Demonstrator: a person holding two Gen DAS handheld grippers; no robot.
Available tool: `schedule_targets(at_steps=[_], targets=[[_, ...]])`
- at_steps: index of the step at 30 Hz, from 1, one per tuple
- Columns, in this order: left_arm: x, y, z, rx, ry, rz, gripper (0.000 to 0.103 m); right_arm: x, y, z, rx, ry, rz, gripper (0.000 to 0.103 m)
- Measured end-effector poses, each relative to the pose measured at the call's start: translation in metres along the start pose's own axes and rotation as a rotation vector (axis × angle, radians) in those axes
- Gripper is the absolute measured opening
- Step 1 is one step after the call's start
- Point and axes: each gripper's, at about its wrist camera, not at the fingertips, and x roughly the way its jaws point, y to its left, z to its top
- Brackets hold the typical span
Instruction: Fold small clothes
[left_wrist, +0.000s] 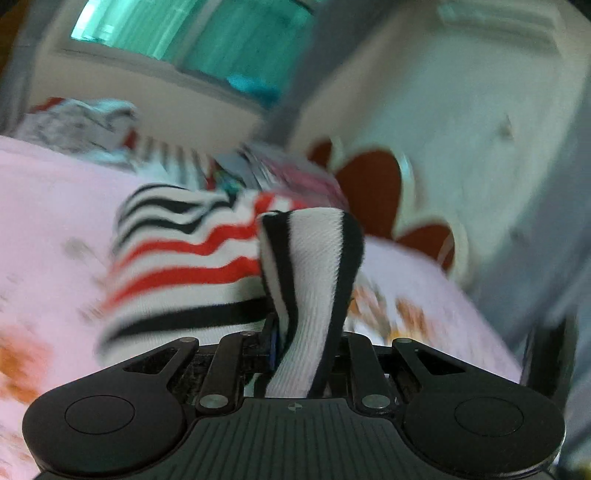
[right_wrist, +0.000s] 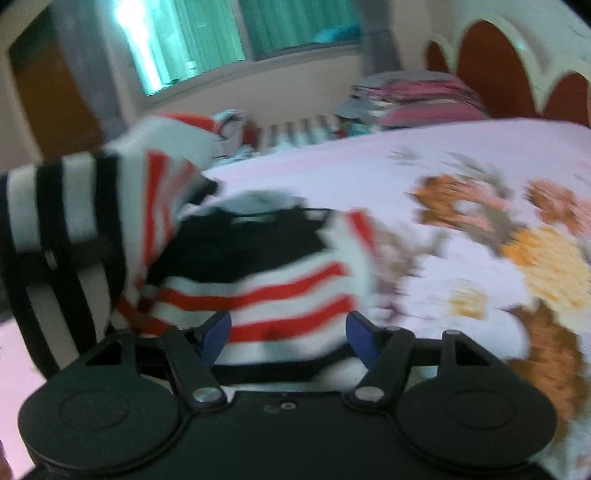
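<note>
A small white garment with red and black stripes (left_wrist: 184, 258) lies on the pink flowered bedsheet (left_wrist: 48, 206). My left gripper (left_wrist: 301, 354) is shut on a black-and-white striped edge of it (left_wrist: 314, 266), which stands up between the jaws. In the right wrist view the same garment (right_wrist: 280, 291) lies just ahead of my right gripper (right_wrist: 288, 332), which is open with its blue pads (right_wrist: 216, 332) apart over the red-striped cloth. The left gripper's black body (right_wrist: 243, 240) shows behind, wrapped in the striped cloth (right_wrist: 55, 206). Both views are blurred.
A heap of other clothes (left_wrist: 77, 125) lies at the far side of the bed, with folded pink items (right_wrist: 417, 96) near the red and white headboard (right_wrist: 495, 62). A window with teal curtains (right_wrist: 236, 37) is behind. A white wardrobe (left_wrist: 461, 110) stands to the right.
</note>
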Motion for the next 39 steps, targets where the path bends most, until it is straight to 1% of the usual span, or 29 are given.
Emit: schedule_targets(at_steps=[2,3,5,6,7,8,10,12,13,15,17,19,21,23,26,28,29,30,31,33,35,36,37,38,39], targets=[[0.017,-0.013,-0.018,0.063,0.091,0.018,0.018,-0.005,-0.022,-0.003,0.029,0.010,-0.028,0.063],[0.022,-0.017,-0.027,0.092,0.113,0.033,0.018,-0.009,-0.031,-0.004,0.041,0.011,-0.036,0.063],[0.020,-0.022,-0.034,0.142,0.112,0.065,0.020,-0.014,-0.044,-0.004,0.056,0.004,-0.048,0.063],[0.017,-0.024,-0.034,0.161,0.111,0.069,0.024,-0.016,-0.049,-0.003,0.067,0.002,-0.047,0.063],[0.013,-0.025,-0.032,0.175,0.115,0.068,0.032,-0.016,-0.053,-0.002,0.082,-0.001,-0.034,0.063],[0.010,-0.027,-0.030,0.182,0.119,0.066,0.038,-0.017,-0.055,0.000,0.101,-0.004,-0.017,0.063],[0.012,-0.040,-0.022,0.194,0.133,0.043,0.066,-0.020,-0.056,0.004,0.138,-0.010,0.034,0.063],[0.011,-0.056,-0.026,0.244,0.138,0.020,0.073,-0.019,-0.056,0.011,0.196,0.001,0.123,0.064],[0.007,-0.062,-0.026,0.266,0.143,0.003,0.073,-0.015,-0.056,0.014,0.238,0.019,0.177,0.065],[-0.008,-0.067,-0.031,0.268,0.145,-0.025,0.073,-0.006,-0.056,0.019,0.297,0.067,0.252,0.068],[-0.024,-0.065,-0.031,0.239,0.131,-0.032,0.073,0.003,-0.049,0.020,0.304,0.117,0.287,0.068],[-0.042,-0.055,-0.024,0.212,0.096,-0.003,0.073,0.011,-0.042,0.018,0.297,0.168,0.316,0.068],[-0.055,-0.041,-0.017,0.181,0.062,0.032,0.074,0.018,-0.036,0.015,0.292,0.197,0.308,0.068],[-0.067,-0.025,-0.011,0.155,0.028,0.085,0.074,0.025,-0.034,0.014,0.294,0.208,0.285,0.066],[-0.074,0.000,-0.004,0.097,0.019,0.154,0.074,0.035,-0.031,0.013,0.268,0.213,0.253,0.063],[-0.075,0.013,-0.004,0.061,0.018,0.182,0.074,0.038,-0.026,0.014,0.256,0.207,0.244,0.062],[-0.074,0.017,-0.005,0.049,0.017,0.191,0.074,0.039,-0.022,0.015,0.233,0.196,0.242,0.056],[-0.070,0.019,-0.006,0.046,0.020,0.197,0.074,0.041,-0.019,0.015,0.214,0.192,0.236,0.033],[-0.068,0.021,-0.008,0.043,0.027,0.202,0.074,0.043,-0.017,0.016,0.204,0.191,0.237,0.027],[-0.060,0.023,-0.010,0.025,0.036,0.199,0.074,0.042,-0.013,0.019,0.160,0.177,0.233,0.023],[-0.052,0.022,-0.011,0.020,0.043,0.198,0.074,0.036,-0.009,0.024,0.085,0.161,0.221,0.022],[-0.051,0.021,-0.011,0.021,0.042,0.194,0.074,0.033,-0.009,0.025,0.068,0.161,0.223,0.024],[-0.048,0.019,-0.012,0.021,0.040,0.189,0.074,0.031,-0.012,0.026,0.066,0.171,0.225,0.032],[-0.046,0.018,-0.012,0.023,0.040,0.186,0.074,0.028,-0.016,0.026,0.077,0.169,0.208,0.035],[-0.046,0.017,-0.013,0.025,0.043,0.185,0.074,0.024,-0.021,0.026,0.090,0.153,0.198,0.048]])
